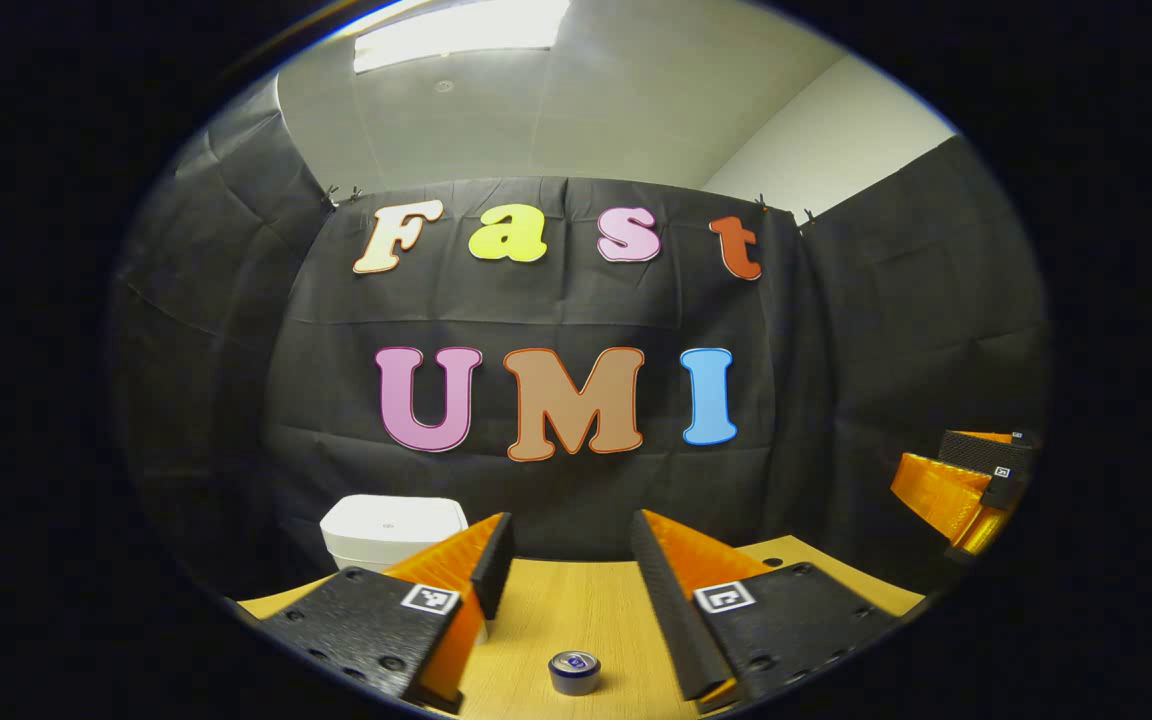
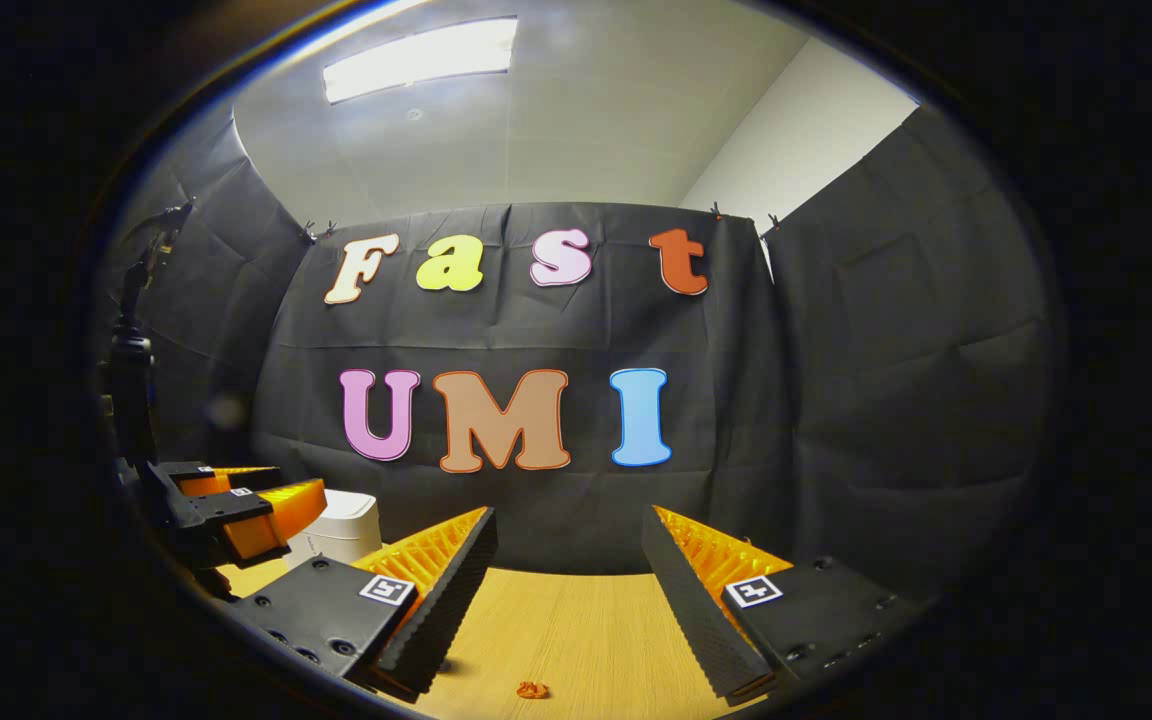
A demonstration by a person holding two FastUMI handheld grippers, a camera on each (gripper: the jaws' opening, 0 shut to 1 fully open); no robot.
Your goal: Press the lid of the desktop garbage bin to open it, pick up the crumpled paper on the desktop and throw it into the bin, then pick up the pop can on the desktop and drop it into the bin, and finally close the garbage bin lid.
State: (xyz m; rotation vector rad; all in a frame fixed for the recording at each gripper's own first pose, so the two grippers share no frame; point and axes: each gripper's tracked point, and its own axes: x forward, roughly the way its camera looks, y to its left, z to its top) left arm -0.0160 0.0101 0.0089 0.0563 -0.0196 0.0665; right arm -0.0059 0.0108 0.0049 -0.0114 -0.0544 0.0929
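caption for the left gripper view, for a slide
Open left gripper above the pop can, closed white bin behind on the wooden table.

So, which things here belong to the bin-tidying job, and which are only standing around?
Part of the job:
- white plastic desktop bin, lid down
- small dark metal pop can, upright on the table
- small orange crumpled paper
- left tool and right tool, both open

Only around:
- light wooden table
- black cloth wall
- ceiling light panel

Matt wood-grain desktop point(image 1: 556, 610), glossy metal-topped pop can point(image 1: 574, 671), smooth white plastic bin point(image 1: 391, 530), crumpled paper point(image 2: 532, 689).
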